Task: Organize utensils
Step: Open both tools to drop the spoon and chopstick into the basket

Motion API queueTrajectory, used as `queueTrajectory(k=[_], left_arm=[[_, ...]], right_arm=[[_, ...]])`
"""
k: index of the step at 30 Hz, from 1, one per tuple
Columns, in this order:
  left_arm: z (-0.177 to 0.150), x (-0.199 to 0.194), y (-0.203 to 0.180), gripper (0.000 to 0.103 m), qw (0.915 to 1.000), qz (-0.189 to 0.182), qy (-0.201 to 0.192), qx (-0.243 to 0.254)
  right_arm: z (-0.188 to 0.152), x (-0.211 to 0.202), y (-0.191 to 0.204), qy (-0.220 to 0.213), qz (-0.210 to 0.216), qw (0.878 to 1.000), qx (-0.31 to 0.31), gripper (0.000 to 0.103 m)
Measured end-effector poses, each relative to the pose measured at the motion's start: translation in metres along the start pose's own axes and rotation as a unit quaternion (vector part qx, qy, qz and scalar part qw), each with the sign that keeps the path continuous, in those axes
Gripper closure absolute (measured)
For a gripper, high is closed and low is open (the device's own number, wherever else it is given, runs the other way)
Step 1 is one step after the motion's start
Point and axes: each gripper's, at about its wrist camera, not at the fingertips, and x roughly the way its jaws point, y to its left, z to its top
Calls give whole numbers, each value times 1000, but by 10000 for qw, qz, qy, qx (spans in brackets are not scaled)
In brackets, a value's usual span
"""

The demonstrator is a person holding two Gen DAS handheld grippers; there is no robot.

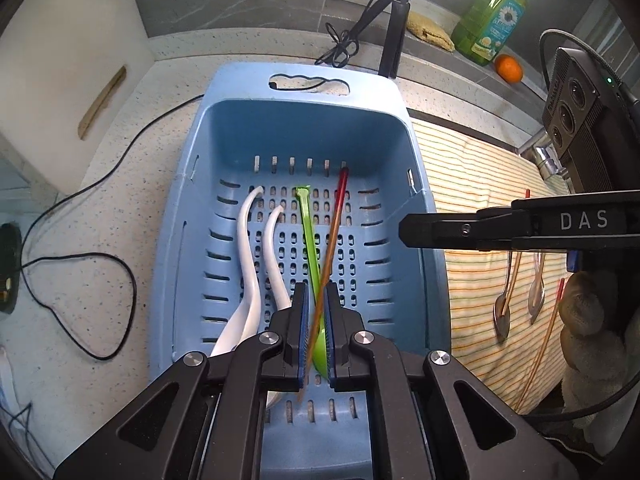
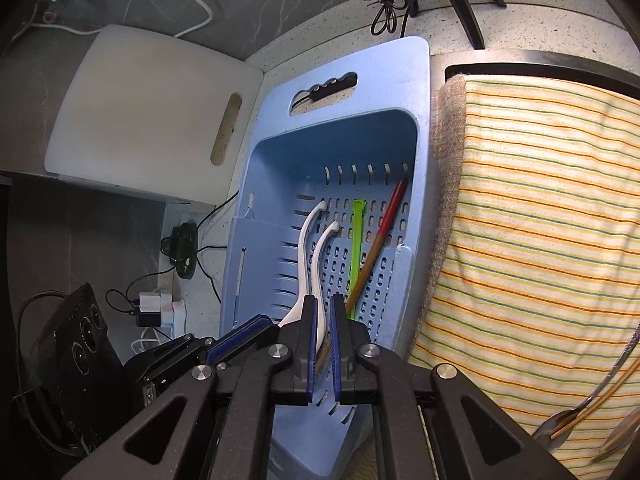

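Left gripper [image 1: 315, 336] fingers clamp the chopstick [image 1: 334, 228]; right gripper [image 2: 325, 344] fingers together, empty. Releasing crooked could leave it crossing the green spoon [image 1: 308, 224] in the basket [image 1: 224, 128].

The right tool [image 2: 325, 312] hangs over the blue basket [image 2: 416, 80], jaws nearly together. Inside lie two white spoons [image 2: 306, 236], a green spoon [image 2: 357, 236] and a red-tipped chopstick [image 2: 384, 228]. A striped towel [image 2: 540, 220] lies beside the basket.

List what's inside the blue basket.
Blue basket: two white spoons, green spoon, red-tipped chopstick. The left gripper hides their lower ends.
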Motion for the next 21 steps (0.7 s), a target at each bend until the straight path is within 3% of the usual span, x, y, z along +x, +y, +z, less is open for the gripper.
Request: queueTrajectory(k=[10,13,16,18,21], left_arm=[[-10,-23,-21,92,9989,287,-364,81],[-17,-32,-33,81,9976,442,-515,166],[-22,-39,-46,78,9958,570,-675,243],[-26,-44,-54,65,9945,642,-782,273],[-31,-51,-68,58,9922,768,-929,325]], right_arm=[[-5,-40,-4,-150,165,9994,-276,86],[-12,-57,-6,-214,171,9986,-442,77],[-18,-76,-11,-367,125,9975,-598,74],[-21,-90,-16,-496,61,9964,-685,72],[-26,-112,-23,-769,-61,9937,-814,66]])
